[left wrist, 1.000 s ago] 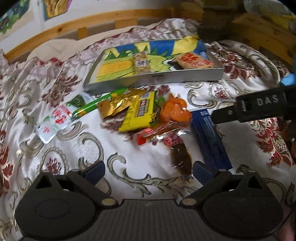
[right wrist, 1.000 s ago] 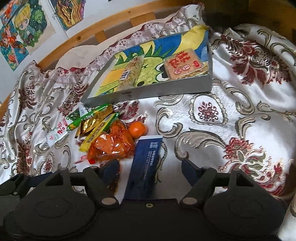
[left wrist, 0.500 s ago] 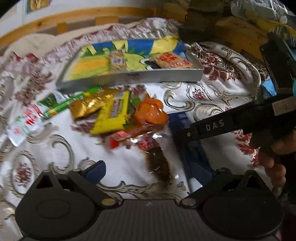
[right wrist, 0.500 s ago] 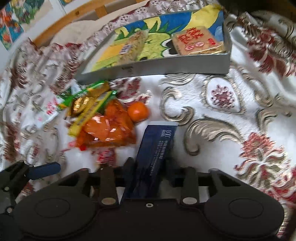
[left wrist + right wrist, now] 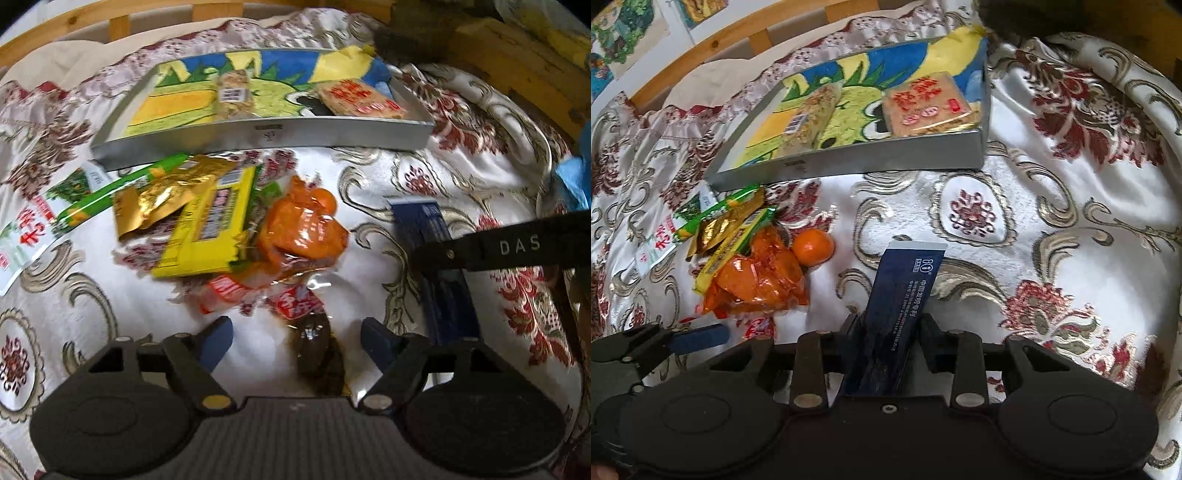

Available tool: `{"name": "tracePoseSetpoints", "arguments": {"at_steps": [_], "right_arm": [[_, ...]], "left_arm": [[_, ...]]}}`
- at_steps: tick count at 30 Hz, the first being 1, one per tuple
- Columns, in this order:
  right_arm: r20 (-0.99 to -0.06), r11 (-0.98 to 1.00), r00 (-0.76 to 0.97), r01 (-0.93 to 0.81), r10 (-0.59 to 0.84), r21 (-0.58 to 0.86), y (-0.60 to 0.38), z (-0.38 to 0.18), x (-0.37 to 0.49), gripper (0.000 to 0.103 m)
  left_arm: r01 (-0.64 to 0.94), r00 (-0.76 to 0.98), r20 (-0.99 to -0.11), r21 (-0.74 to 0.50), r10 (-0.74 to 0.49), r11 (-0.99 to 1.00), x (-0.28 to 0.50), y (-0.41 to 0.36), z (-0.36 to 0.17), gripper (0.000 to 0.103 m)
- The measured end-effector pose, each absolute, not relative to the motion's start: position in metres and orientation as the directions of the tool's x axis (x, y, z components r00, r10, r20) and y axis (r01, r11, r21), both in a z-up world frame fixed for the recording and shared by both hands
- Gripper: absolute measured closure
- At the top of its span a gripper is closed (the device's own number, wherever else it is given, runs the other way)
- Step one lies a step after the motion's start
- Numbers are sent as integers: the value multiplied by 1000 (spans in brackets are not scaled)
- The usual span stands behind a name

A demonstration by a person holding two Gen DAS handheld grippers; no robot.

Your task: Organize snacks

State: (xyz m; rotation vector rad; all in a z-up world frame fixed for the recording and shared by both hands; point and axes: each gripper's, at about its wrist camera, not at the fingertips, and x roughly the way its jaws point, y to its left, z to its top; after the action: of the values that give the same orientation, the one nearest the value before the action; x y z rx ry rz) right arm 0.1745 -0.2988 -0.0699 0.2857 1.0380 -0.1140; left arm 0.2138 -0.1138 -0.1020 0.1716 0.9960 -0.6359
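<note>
Right claw [image 5: 890, 332], wide earlier, is now gripping the blue packet [image 5: 905, 291]; left claw [image 5: 295, 338] is closing, still empty, around the brown snack [image 5: 317, 350]: center it before lifting.

Floral satin bedspread [image 5: 1071, 206] under a grey tray [image 5: 849, 162], snack packets [image 5: 207, 229] and a tangerine [image 5: 812, 246].

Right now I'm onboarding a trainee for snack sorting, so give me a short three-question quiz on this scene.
1. True or false: the right hand-held gripper is shut on the dark blue packet.
2. How many snacks lie in the grey tray?
3. What sits between the left hand-held gripper's fingers? A) brown packet B) orange fruit C) yellow packet

Key: 1 true; 2 two; 3 A, the brown packet, with the jaws closing but not yet touching it.
</note>
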Motion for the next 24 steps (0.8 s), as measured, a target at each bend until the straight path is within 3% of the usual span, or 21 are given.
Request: {"name": "tracePoseSetpoints", "arguments": {"at_steps": [4, 5, 9, 17, 20, 23, 24], "right_arm": [[-859, 960, 507, 194, 76, 200, -293, -71, 176, 66], [-858, 961, 507, 187, 83, 203, -291, -72, 176, 66], [-855, 963, 506, 158, 112, 220, -287, -74, 177, 65], [-863, 962, 490, 156, 120, 223, -283, -73, 172, 49], [-871, 966, 475, 146, 122, 214, -277, -73, 165, 38], [-882, 976, 460, 124, 105, 180, -270, -79, 165, 40], [-889, 980, 451, 123, 86, 157, -267, -82, 166, 52]], "left_arm": [[599, 392, -823, -110, -411, 793, 208, -113, -102, 36], [599, 380, -825, -125, -419, 791, 208, -113, -101, 46], [565, 357, -841, -152, -407, 811, 205, -109, -96, 54], [520, 356, -858, -146, -369, 841, 191, -94, -88, 52], [533, 372, -859, -112, -352, 838, 190, -99, -88, 42], [559, 375, -864, -77, -335, 825, 189, -105, -92, 41], [566, 378, -866, -64, -327, 822, 188, -106, -94, 42]]}}
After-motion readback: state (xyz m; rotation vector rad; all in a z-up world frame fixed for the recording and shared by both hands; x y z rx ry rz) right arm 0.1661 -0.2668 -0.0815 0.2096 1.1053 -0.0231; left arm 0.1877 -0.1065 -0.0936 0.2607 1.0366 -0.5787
